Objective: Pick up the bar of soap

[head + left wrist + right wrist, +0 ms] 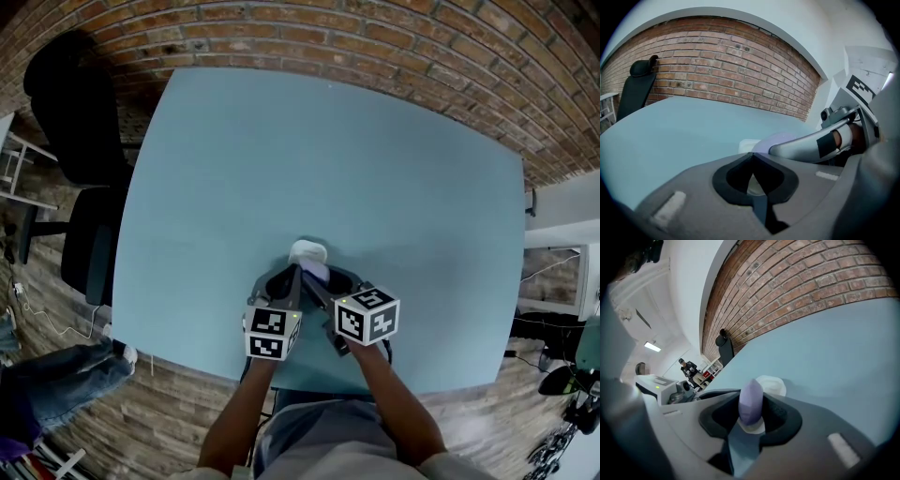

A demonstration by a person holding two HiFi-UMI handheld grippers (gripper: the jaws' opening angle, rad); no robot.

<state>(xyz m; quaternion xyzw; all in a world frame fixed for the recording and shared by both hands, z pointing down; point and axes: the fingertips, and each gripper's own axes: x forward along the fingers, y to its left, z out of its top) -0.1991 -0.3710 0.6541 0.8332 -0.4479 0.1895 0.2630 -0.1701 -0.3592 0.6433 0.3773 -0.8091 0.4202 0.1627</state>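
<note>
A lavender bar of soap [751, 401] stands on edge between the jaws of my right gripper [751, 415], which is shut on it. Just beyond it lies a white soap dish [772, 384]. In the head view the bar of soap [317, 272] sits at the near side of the soap dish [307, 250], close to the table's front edge, with my right gripper [315, 283] and left gripper [294, 275] meeting there. In the left gripper view my left gripper [752, 157] is shut with nothing gripped, and the soap [780, 139] and the dish [746, 145] lie just past its tips.
The light blue table [328, 150] stands against a brick wall [309, 33]. A black chair [80, 122] is at its left side, and a jeans-clad leg [56, 375] shows at the lower left. Far off, a person [691, 371] stands by white shelves.
</note>
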